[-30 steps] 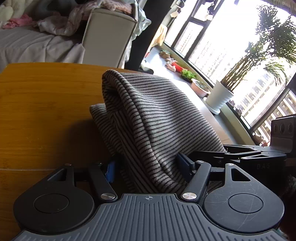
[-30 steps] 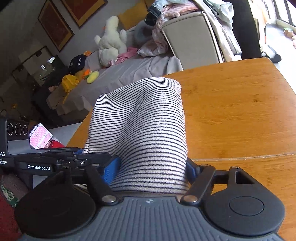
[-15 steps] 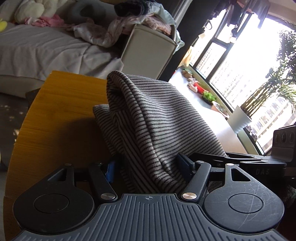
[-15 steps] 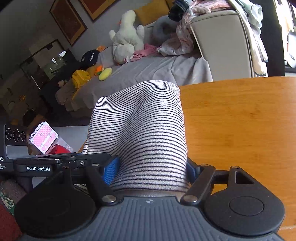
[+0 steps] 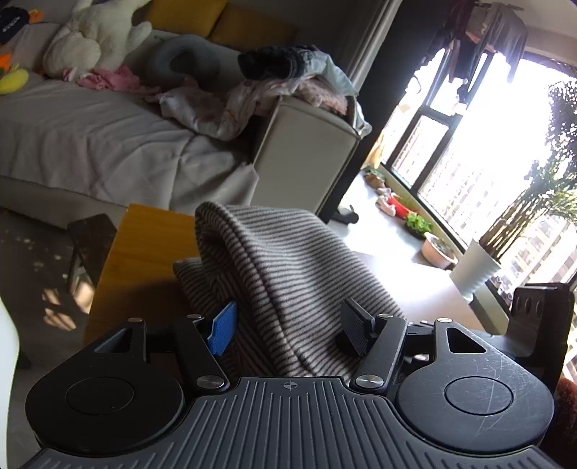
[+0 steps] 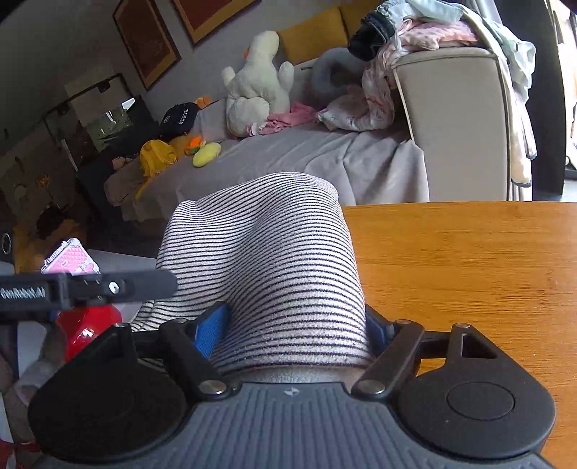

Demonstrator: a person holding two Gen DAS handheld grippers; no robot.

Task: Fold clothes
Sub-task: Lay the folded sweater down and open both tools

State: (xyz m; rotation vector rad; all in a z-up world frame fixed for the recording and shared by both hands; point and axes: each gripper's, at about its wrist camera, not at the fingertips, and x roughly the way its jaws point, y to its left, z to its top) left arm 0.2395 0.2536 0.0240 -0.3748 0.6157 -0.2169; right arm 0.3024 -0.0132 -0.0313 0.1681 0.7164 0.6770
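Observation:
A grey-and-black striped garment [image 5: 288,270] hangs bunched and lifted over the wooden table [image 5: 144,245]. My left gripper [image 5: 288,330] has the thick fold between its pads, which press on the fabric as the jaws close further. In the right wrist view the same striped garment [image 6: 267,259] fills my right gripper [image 6: 292,328]. Its jaws are opening slightly, but the pads still touch the cloth on both sides. The garment hangs past the left end of the table [image 6: 468,270]. The left gripper's body [image 6: 83,288] shows close by on the left.
Behind the table stands a sofa [image 5: 90,144] under a grey cover, with a white plush toy [image 6: 256,83] and a pile of clothes [image 6: 432,32] on its armrest. Potted plants [image 5: 472,270] line the bright window. A red object [image 6: 86,324] and a pink box [image 6: 68,256] lie low on the left.
Both grippers have carried the garment across the table toward its sofa-side edge. The views swung so more sofa and floor show. The cloth stays between both pairs of jaws.

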